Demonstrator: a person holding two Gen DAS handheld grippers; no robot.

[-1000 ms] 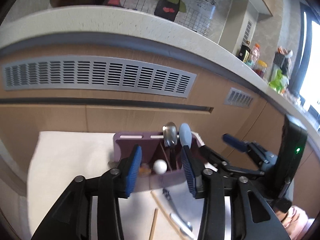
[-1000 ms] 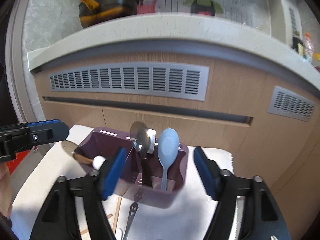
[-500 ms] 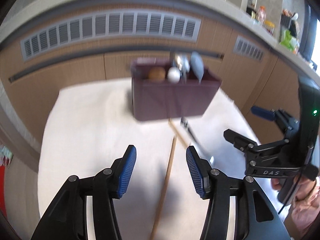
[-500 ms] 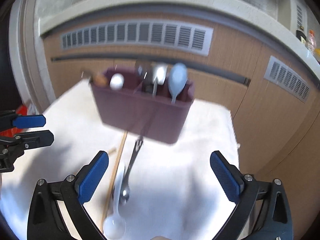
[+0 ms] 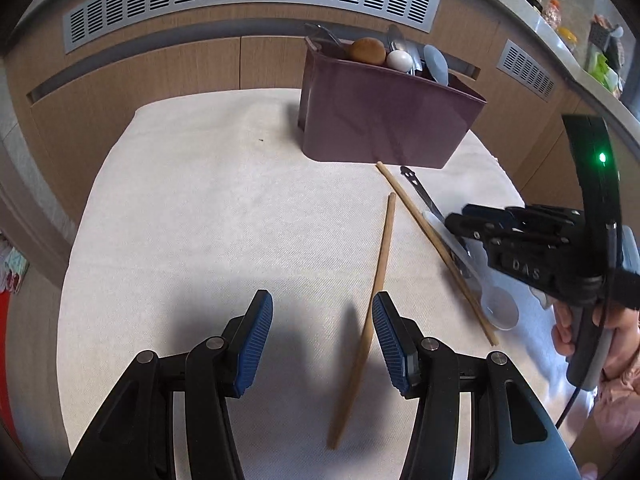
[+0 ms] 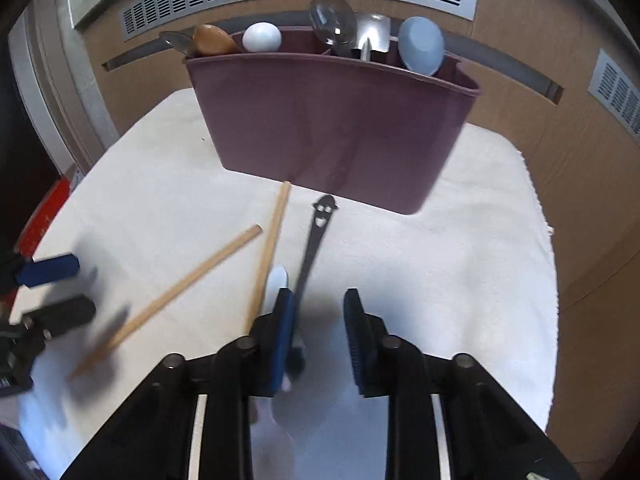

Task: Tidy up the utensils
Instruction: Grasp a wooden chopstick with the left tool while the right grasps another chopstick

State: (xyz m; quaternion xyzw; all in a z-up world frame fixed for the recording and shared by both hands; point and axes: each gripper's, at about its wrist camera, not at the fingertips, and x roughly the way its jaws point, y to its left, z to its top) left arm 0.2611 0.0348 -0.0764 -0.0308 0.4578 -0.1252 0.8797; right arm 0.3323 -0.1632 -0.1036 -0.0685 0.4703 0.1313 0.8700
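- The purple caddy (image 6: 332, 128) stands upright at the far side of the tabletop (image 5: 200, 220), on a white cloth. It already holds several spoons bowl-up: a wooden spoon (image 6: 214, 40), a white one (image 6: 262, 37) and a metal one in the left part, and a steel spoon (image 6: 333, 20), a small spatula (image 6: 374, 34) and a pale blue spoon (image 6: 421, 49) in the right. Handles down keeps them standing and sorted by compartment.
- What is left to sort lies flat on the cloth in front of the caddy: two wooden chopsticks (image 5: 382, 264), a white plastic spoon (image 5: 498, 308) and a dark utensil with a smiling-face handle end (image 6: 316, 240). Their ends point towards the caddy, so a lengthwise lift should suit them.
- The left hand-held gripper (image 5: 322, 332) hovers low with its jaws apart and nothing pressed between them. The nearer chopstick runs up between the blue pads, close to the right pad, probably lined up for a pinch across its width.
- The right hand-held gripper (image 6: 318, 332) is low over the white spoon and the dark utensil, with its jaws closing. The dark handle passes just beside the left pad; whether it is touched is hard to tell, and the gap between the pads looks empty.
- A hand (image 5: 576, 332) holds the right gripper's grip at the frame edge.
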